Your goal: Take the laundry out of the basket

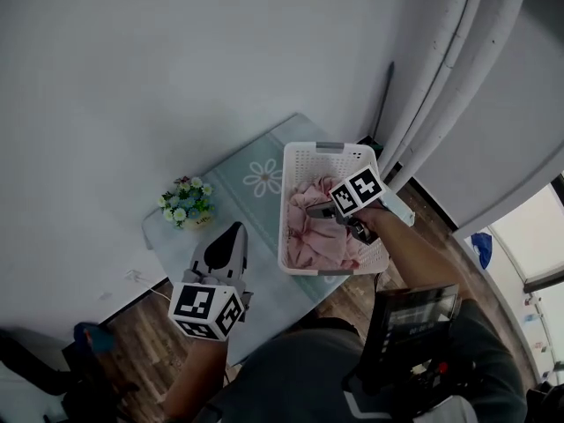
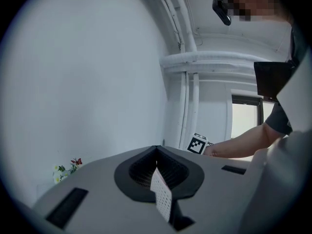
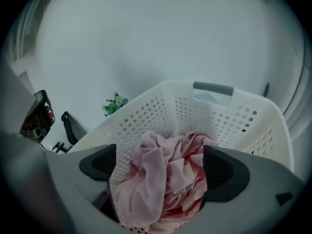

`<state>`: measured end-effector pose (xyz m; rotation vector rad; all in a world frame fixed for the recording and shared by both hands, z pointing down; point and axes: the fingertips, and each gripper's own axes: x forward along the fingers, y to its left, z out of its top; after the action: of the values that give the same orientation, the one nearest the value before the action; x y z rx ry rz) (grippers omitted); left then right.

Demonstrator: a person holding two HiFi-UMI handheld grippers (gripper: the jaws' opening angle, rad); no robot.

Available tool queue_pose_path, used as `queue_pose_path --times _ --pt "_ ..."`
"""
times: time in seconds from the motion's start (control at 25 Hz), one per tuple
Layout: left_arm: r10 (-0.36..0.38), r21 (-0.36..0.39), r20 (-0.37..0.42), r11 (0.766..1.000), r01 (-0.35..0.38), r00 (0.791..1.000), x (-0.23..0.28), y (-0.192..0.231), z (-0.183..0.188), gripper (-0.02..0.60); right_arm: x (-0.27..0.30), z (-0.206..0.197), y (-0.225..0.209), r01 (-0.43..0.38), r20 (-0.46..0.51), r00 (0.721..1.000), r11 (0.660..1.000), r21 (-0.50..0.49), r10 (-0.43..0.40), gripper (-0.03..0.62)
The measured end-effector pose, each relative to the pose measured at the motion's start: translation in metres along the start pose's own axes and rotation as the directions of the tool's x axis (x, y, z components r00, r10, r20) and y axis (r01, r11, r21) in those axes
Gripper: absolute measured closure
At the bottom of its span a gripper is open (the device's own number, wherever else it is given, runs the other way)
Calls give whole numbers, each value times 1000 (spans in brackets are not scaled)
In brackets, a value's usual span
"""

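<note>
A white perforated laundry basket (image 1: 285, 210) (image 3: 161, 112) stands on the right end of a small table. Crumpled pink laundry (image 1: 310, 239) (image 3: 165, 177) lies inside it. My right gripper (image 1: 333, 217) (image 3: 161, 167) reaches down into the basket, its jaws spread wide on either side of the pink cloth without pressing on it. My left gripper (image 1: 232, 233) (image 2: 156, 152) hovers over the table's near left part, away from the basket, with its jaws together and nothing held. In the left gripper view it points up at the wall.
A small pot of flowers (image 1: 187, 203) (image 3: 115, 103) stands on the table's left end. The pale tabletop (image 1: 256, 203) carries a daisy print. Grey curtains (image 1: 458, 86) hang to the right of the basket. Wooden floor (image 1: 145, 333) shows below the table.
</note>
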<state>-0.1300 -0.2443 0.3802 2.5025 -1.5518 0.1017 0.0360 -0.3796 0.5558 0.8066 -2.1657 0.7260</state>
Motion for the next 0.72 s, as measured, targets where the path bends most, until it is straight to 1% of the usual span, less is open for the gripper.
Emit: queue_pose_path --times 0.08,0.2,0.32,0.44,0.56,0.72 --pt "11 4 -11 1000 -11 1000 3 0 -4 572 16 -12 -12 23 -72 997 999 28 -21 68" --pt "27 -7 -24 1000 -27 999 8 2 -10 572 29 -32 -27 51 -170 985 996 73 -38 68" --pt "47 -10 -34 999 -47 998 12 7 -14 572 47 -46 -35 60 -237 970 997 56 -45 68" --pt "61 -17 -41 998 -61 997 13 11 -17 572 69 -62 -32 38 -299 954 998 47 -22 68" --pt "58 -43 -48 997 -60 997 16 12 -19 572 85 -79 -30 15 -353 936 999 42 0 68" --pt "73 -33 -67 997 -75 995 18 19 -22 572 106 -89 -26 -24 -366 930 999 46 39 68"
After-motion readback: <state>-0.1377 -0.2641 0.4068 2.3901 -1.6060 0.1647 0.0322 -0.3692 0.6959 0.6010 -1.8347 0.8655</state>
